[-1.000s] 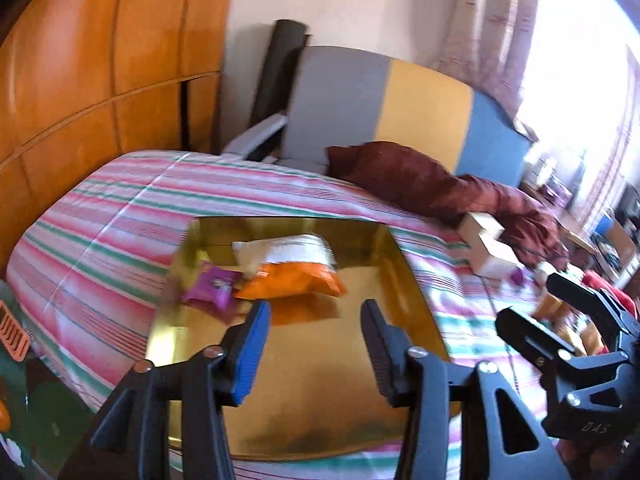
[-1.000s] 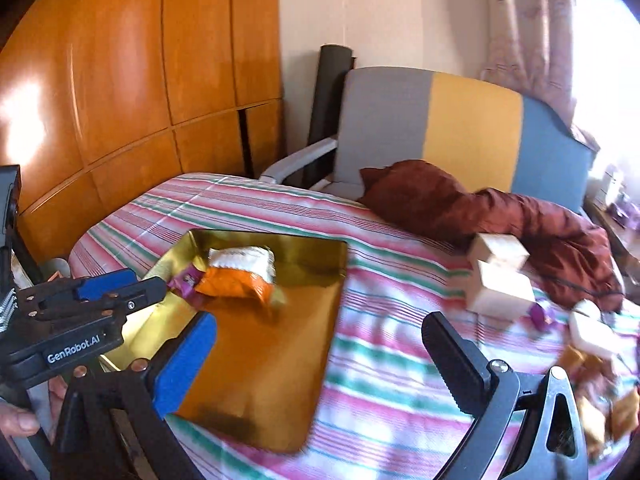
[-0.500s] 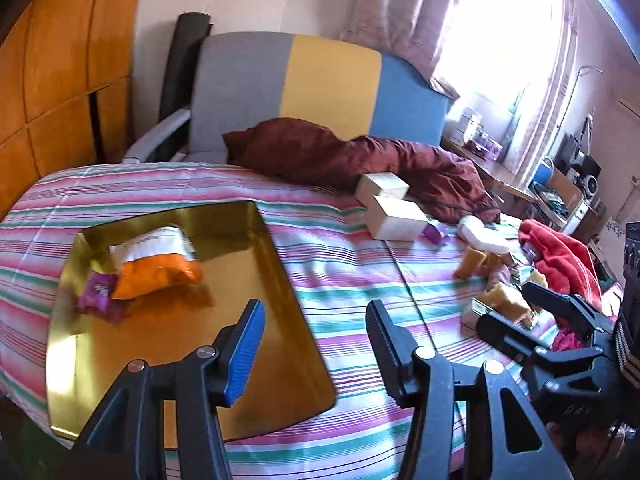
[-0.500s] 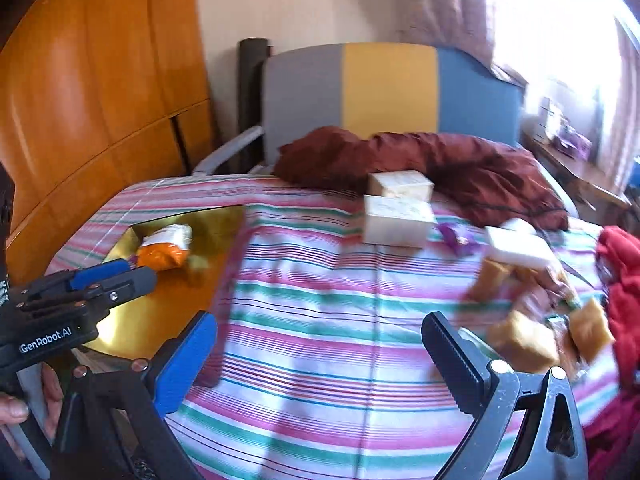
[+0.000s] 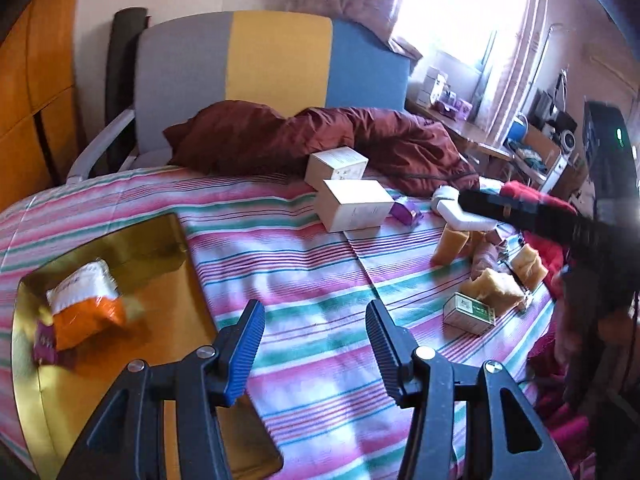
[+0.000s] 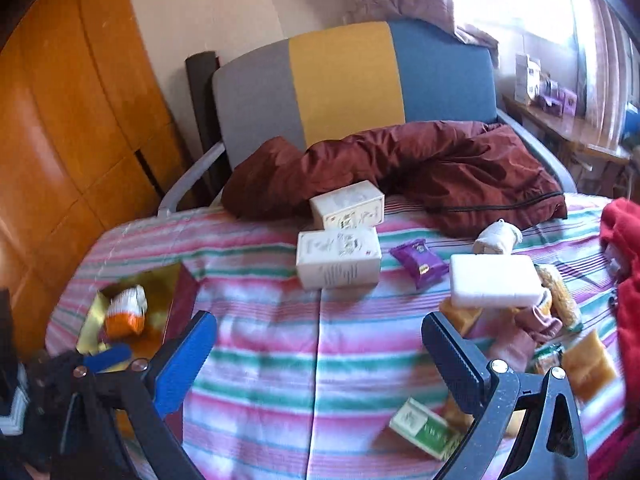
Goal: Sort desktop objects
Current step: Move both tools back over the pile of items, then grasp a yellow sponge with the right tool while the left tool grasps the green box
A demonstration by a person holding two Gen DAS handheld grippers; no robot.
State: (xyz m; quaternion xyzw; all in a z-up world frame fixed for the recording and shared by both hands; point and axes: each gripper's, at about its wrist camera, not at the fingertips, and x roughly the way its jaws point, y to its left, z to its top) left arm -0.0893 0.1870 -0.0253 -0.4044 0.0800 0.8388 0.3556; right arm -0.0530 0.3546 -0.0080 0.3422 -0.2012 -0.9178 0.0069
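1. Left claw (image 5: 314,340) gapes wide, holding nothing, above the striped bed (image 5: 312,264), just right of the gold tray (image 5: 28,380).
2. Right claw (image 6: 320,354) gapes wider, empty, well right of that tray, where the orange packet (image 5: 86,312) lies.

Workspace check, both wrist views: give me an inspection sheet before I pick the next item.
Surface: striped bedspread, no hard tabletop in view.
Job's things: gold tray at left holds an orange-white snack bag and a purple packet. Unsorted: two white boxes, purple wrapper, flat white block, green-white box, yellow-brown packets.
Clutter: maroon jacket, red cloth.
Grippers: left gripper open, empty, above the bedspread beside the tray; right gripper open, empty.
Cables: nothing seen.
Surroundings: tricolour headboard, wooden wardrobe, curtained window, cluttered desk.
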